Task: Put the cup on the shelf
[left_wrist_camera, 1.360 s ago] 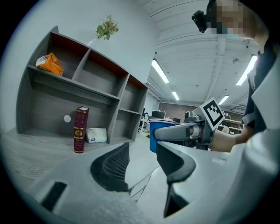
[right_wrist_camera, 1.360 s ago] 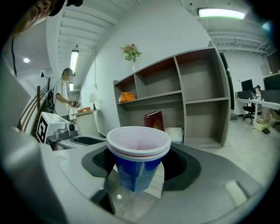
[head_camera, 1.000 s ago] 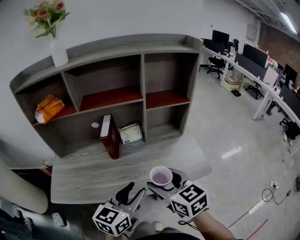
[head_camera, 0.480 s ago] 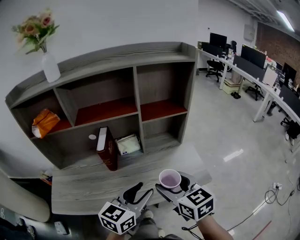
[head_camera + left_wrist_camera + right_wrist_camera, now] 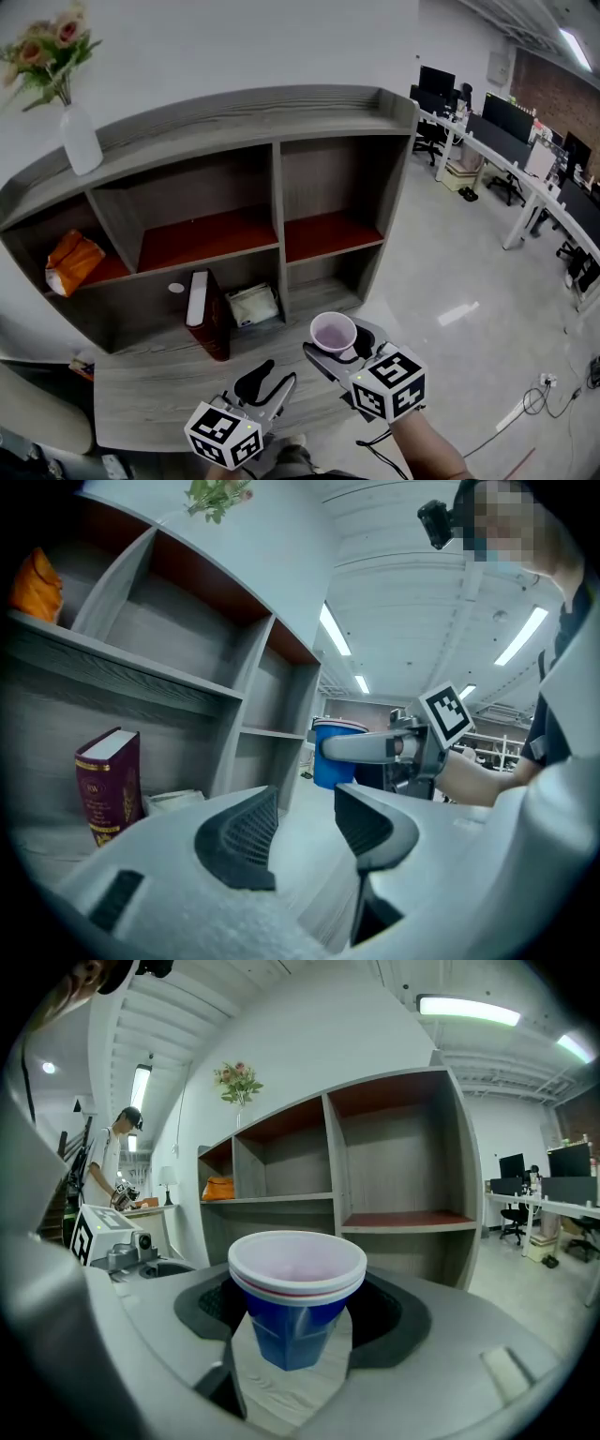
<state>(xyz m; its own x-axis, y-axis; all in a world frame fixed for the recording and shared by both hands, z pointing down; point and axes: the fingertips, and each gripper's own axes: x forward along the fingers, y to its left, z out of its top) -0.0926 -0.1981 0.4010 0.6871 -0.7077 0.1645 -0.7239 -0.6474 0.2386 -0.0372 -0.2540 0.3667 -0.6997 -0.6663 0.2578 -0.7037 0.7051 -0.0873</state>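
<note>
- Nearest, the left gripper (image 5: 270,386) is held low over the front edge of the table (image 5: 150,403); its jaws are parted a little, and nothing is caught between them.
- Just beside it, the right gripper (image 5: 337,351) is clamped on the cup (image 5: 333,332), which is gripped upright by its blue body below the white rim.
- The cup is carried in the air above the table's right end, apart from the shelf (image 5: 279,178) and in front of its lower right compartment.
- Between the cup and that compartment only a strip of grey wooden table top is seen.
- In the lower middle compartment a dark red book (image 5: 208,317) is stood upright at the front, with a white packet (image 5: 251,305) laid just beside it on the right.
- An orange bag (image 5: 69,262) is lodged in the upper left compartment; the upper middle and upper right compartments are floored in red.
- On the shelf's top, at the left, a white vase (image 5: 80,142) of flowers (image 5: 45,45) is set.
- Farthest off, on the right, rows of office desks (image 5: 534,173) and chairs (image 5: 433,131) are ranged across a pale floor.
</note>
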